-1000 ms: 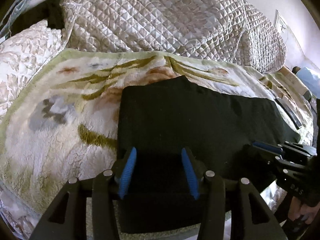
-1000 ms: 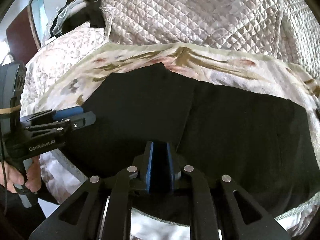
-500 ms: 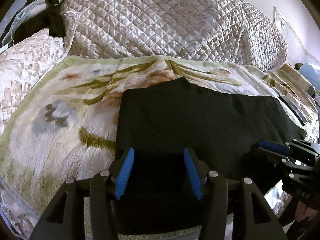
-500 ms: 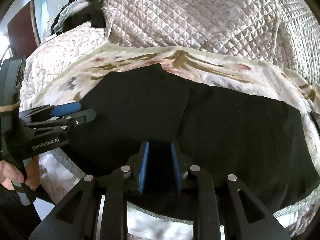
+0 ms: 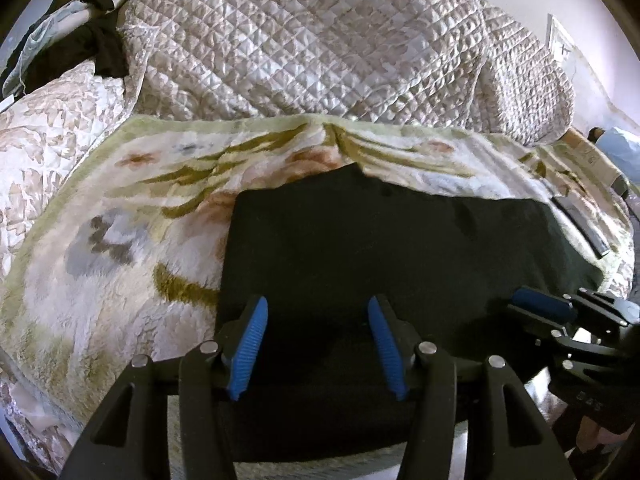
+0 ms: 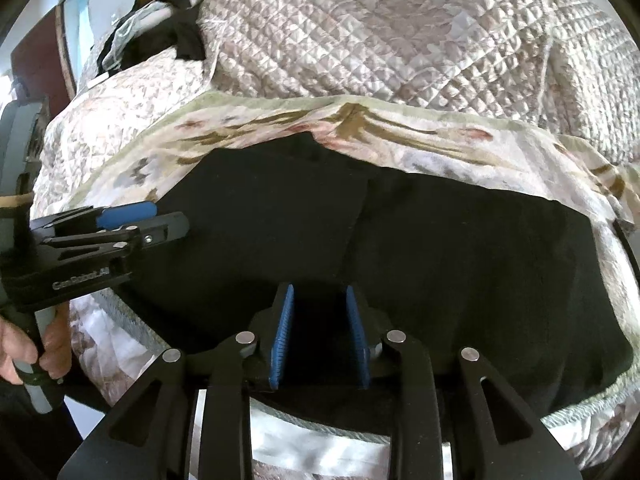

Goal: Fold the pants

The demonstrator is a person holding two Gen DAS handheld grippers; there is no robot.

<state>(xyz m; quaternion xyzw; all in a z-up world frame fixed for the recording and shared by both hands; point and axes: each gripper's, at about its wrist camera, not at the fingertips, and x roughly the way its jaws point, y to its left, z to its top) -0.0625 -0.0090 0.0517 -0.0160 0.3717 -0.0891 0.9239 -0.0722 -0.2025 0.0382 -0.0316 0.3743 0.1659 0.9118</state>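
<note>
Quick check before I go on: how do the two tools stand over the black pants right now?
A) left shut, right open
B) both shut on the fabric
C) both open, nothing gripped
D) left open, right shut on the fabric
C: the left tool has its blue pads spread wide over the black pants, and the right tool shows a narrower but clear gap with no fabric pinched between its pads.

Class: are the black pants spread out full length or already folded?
Folded. The pants lie flat on the blanket, one layer's edge crossing the top; both grippers hang open near the front edge.
</note>
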